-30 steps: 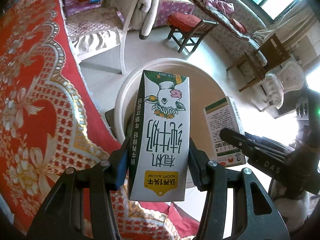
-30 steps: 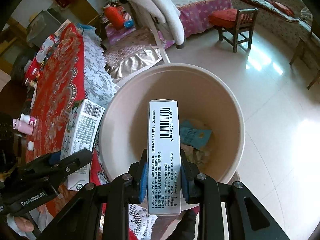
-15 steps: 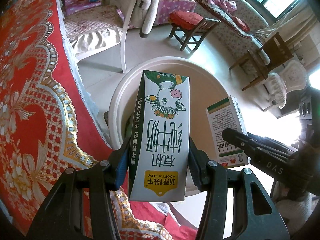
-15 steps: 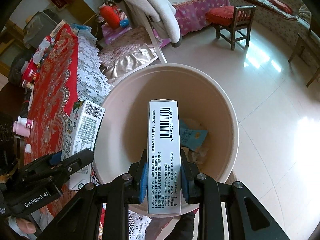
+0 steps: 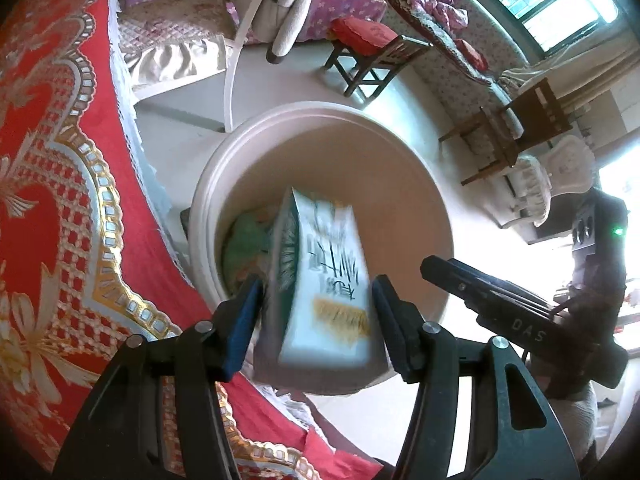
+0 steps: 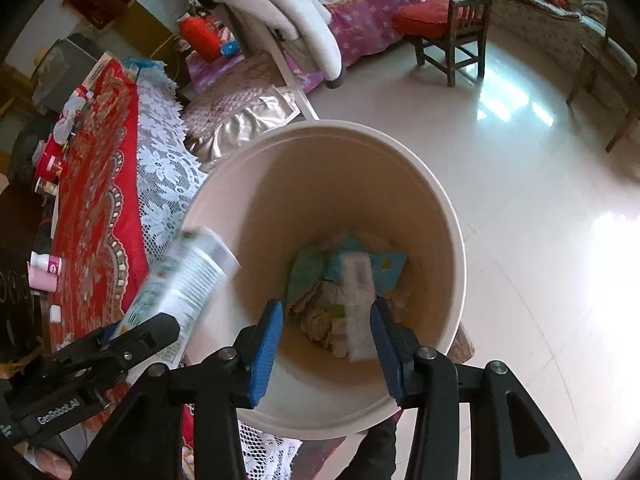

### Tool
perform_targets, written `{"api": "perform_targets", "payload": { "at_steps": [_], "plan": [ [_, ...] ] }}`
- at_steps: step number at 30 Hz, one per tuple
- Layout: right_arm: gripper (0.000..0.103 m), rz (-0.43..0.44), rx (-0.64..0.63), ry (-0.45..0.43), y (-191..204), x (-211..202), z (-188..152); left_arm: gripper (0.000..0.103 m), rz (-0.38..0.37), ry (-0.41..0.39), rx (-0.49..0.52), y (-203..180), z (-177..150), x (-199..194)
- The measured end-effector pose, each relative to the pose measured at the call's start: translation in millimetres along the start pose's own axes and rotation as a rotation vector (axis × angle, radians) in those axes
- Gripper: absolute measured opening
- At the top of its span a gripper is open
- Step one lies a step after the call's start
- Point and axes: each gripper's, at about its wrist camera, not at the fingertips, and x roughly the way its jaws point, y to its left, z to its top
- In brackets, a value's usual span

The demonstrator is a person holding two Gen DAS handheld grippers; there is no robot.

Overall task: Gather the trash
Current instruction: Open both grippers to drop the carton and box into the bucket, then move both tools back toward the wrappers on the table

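Over the cream bin (image 5: 320, 114) my left gripper (image 5: 318, 292) has its jaws opening. The green and white milk carton (image 5: 324, 280) is blurred between the blue pads, clear of both and dropping. My right gripper (image 6: 327, 308) is also opening, with nothing between its pads. The white barcode box (image 6: 358, 292) lies below it on the trash in the bin (image 6: 440, 184). In the right wrist view the milk carton (image 6: 188, 280) is a blur at the bin's left rim, by the left gripper (image 6: 152, 332). The right gripper (image 5: 440, 268) shows at the right of the left wrist view.
A table with a red patterned cloth (image 5: 52, 200) and lace edge (image 6: 160, 168) stands against the bin's left side, with small bottles (image 6: 44, 268) on it. A white chair (image 6: 280, 20), a wooden stool (image 6: 448, 28) and shiny floor (image 6: 520, 240) lie beyond.
Both grippers have opened. The white box has dropped from the right gripper into the bin, and the milk carton has slipped out of the left pads and is falling.
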Motion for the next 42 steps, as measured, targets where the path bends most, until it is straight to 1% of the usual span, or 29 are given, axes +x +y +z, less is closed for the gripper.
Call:
{"api": "perform_targets", "payload": {
  "at_steps": [3, 8, 17, 24, 27, 30, 33, 39, 42],
  "plan": [
    [0.044, 0.003, -0.002, -0.001, 1, -2, 0, 0.056, -0.019, -0.002, -0.006, 1, -1, -4],
    [0.044, 0.005, -0.013, -0.006, 8, -3, 0, 0.056, -0.011, -0.027, -0.010, 4, -3, -17],
    [0.044, 0.017, -0.039, 0.006, 30, 2, 1, 0.056, 0.054, -0.079, -0.049, 30, -10, -48],
    [0.045, 0.056, -0.103, 0.014, 72, 4, 1, 0.056, 0.113, -0.132, -0.081, 61, -22, -86],
    [0.045, 0.071, -0.156, 0.024, 101, 8, 0, 0.056, 0.141, -0.162, -0.118, 83, -31, -108],
    [0.045, 0.087, -0.200, 0.040, 126, 13, -2, 0.056, 0.171, -0.194, -0.165, 112, -42, -134],
    [0.046, 0.110, -0.247, 0.056, 156, 21, -6, 0.056, 0.218, -0.220, -0.216, 145, -56, -161],
    [0.046, 0.182, -0.362, 0.100, 228, 36, -21, 0.056, 0.330, -0.274, -0.361, 224, -92, -222],
    [0.046, 0.233, -0.437, 0.134, 269, 45, -35, 0.056, 0.404, -0.285, -0.444, 266, -114, -246]
  ]
}}
